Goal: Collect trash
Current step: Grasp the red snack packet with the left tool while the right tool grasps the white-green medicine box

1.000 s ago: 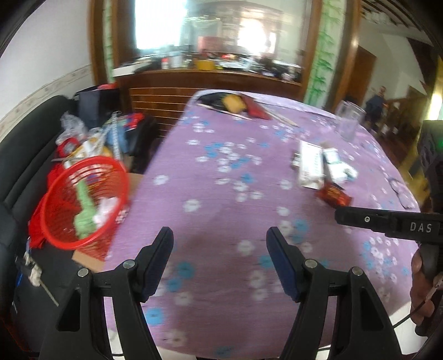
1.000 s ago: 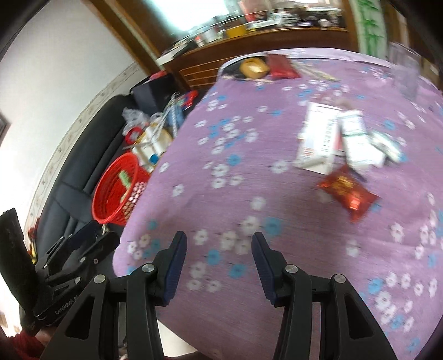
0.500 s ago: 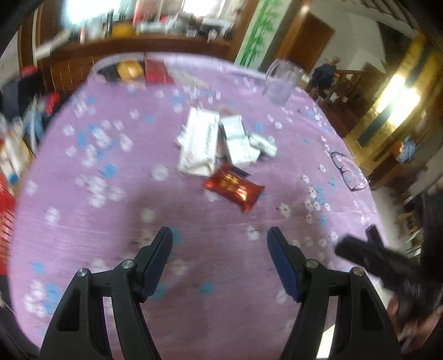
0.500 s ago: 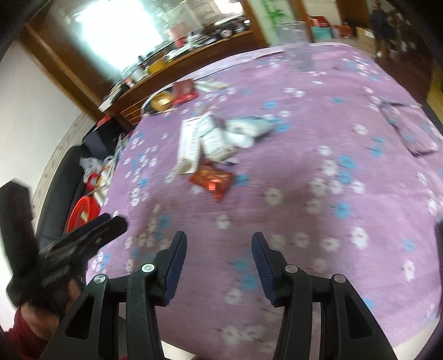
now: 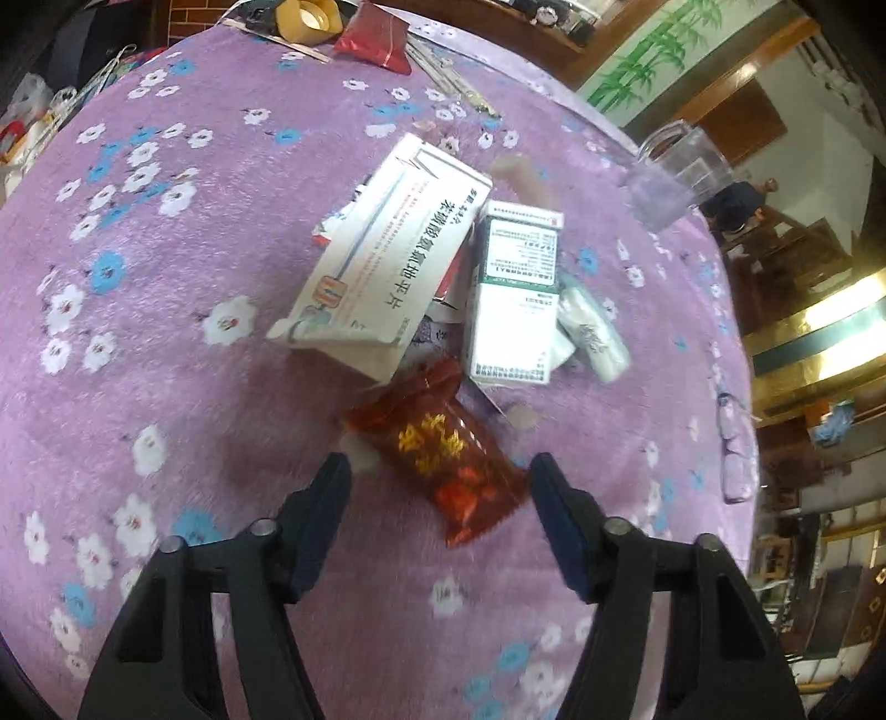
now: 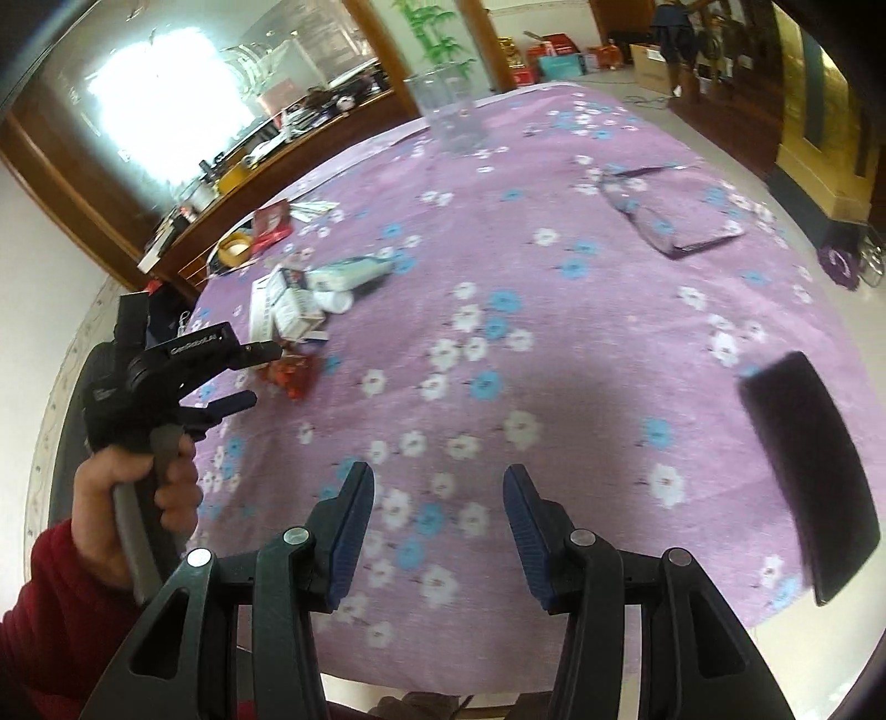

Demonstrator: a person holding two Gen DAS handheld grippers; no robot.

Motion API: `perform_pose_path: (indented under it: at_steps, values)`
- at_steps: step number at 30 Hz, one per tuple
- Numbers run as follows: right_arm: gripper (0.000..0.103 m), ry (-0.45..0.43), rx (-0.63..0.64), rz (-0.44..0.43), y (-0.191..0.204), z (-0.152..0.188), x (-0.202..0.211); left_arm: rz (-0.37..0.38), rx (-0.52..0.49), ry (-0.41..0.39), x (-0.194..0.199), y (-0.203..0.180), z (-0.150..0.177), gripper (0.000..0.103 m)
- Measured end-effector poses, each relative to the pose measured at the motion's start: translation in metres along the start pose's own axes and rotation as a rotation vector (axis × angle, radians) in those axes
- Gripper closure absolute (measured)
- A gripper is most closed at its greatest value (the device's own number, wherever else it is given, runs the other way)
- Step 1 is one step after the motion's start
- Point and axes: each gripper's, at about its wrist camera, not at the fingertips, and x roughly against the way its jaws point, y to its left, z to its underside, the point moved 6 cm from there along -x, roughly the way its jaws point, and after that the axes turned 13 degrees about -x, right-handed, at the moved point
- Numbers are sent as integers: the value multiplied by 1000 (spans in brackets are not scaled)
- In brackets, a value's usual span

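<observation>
A red snack wrapper [image 5: 443,454] lies on the purple flowered tablecloth [image 5: 166,310]. My left gripper [image 5: 440,471] is open, its fingertips on either side of the wrapper's near end, just above it. Behind the wrapper lie a big white medicine box [image 5: 387,260], a green and white box [image 5: 515,293] and a small white packet [image 5: 592,332]. In the right wrist view the left gripper [image 6: 260,374] hovers at the wrapper [image 6: 290,374]. My right gripper [image 6: 437,487] is open and empty over bare cloth.
A clear plastic jug [image 5: 673,171] stands at the far right of the pile. A tape roll [image 5: 307,19] and a red packet [image 5: 376,39] lie at the far edge. Glasses [image 6: 664,221] and a dark phone [image 6: 808,471] lie on the right side.
My left gripper swung from the red basket side to the trash pile and came down over the red wrapper. My right gripper turned right, away from the pile.
</observation>
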Motion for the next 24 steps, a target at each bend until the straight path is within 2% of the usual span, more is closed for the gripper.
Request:
perform_pose_path:
  at_steps: [4, 7, 11, 16, 24]
  values:
    - [51, -1, -14, 10, -12, -3, 2, -21, -32, 3, -13, -2, -2, 53]
    - [51, 4, -12, 8, -13, -7, 0, -39, -104, -11, -12, -7, 0, 62]
    - [51, 11, 11, -9, 1, -13, -7, -47, -158, -20, -2, -1, 10, 64]
    - [51, 24, 81, -44, 42, -25, -27, -70, -213, -49, 26, 22, 32, 65]
    - [51, 41, 212, -108, 137, -49, -76, -158, -304, -148, 79, 53, 58, 65]
